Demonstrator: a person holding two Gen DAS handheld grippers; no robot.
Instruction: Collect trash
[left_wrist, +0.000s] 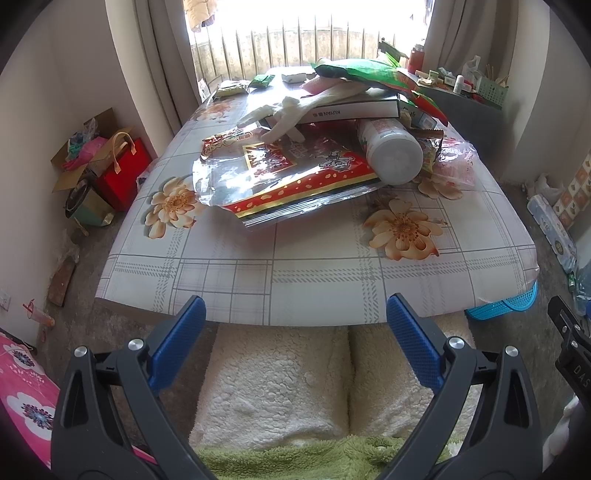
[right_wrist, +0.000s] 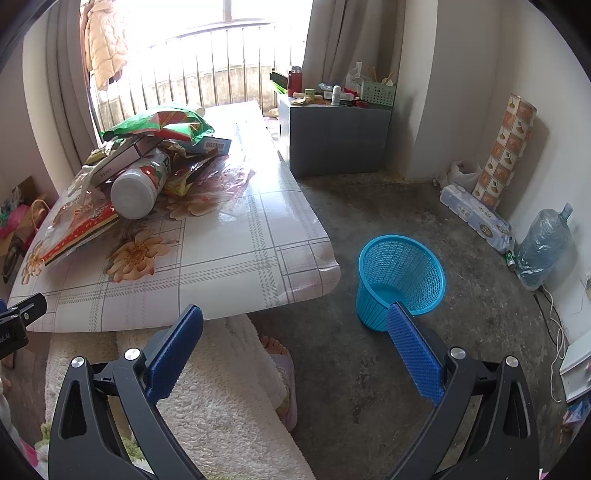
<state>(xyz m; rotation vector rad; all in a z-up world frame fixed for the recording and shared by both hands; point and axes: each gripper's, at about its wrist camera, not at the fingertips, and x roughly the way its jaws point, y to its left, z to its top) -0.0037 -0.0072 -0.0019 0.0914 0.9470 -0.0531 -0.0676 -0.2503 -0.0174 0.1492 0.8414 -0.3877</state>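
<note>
**Trash Pile Ahead, Both Grippers Empty**

Nothing picked up yet. Left gripper (left_wrist: 295, 321) wide open, holding nothing, hanging just off the near edge of the table (left_wrist: 295, 280). Right gripper (right_wrist: 295, 325) wide open too, holding nothing, also low by the near edge.

Trash pile on the table, straight ahead of the left gripper and a good way off. Ahead and off to the left of the right gripper. In the pile: a big shiny wrapper (left_wrist: 280, 177) lying flat at the bottom, closest to the left gripper. A white bottle (left_wrist: 391, 147) on its side on top of the wrapper's right end, round end pointing back toward the grippers, long side running away toward the window. A flat box (left_wrist: 351, 107) behind, with a white glove (left_wrist: 291, 110) draped over it and a green bag (left_wrist: 362, 72) on top.

Blue basket (right_wrist: 400, 273) on the floor, standing up, empty by the look of it, ahead and a little right of the right gripper, right beside the table corner.

Probably best: left gripper for the pile, since the pile sits right in front. Right gripper closer to the basket. Bottle round and likely to roll if bumped.
</note>
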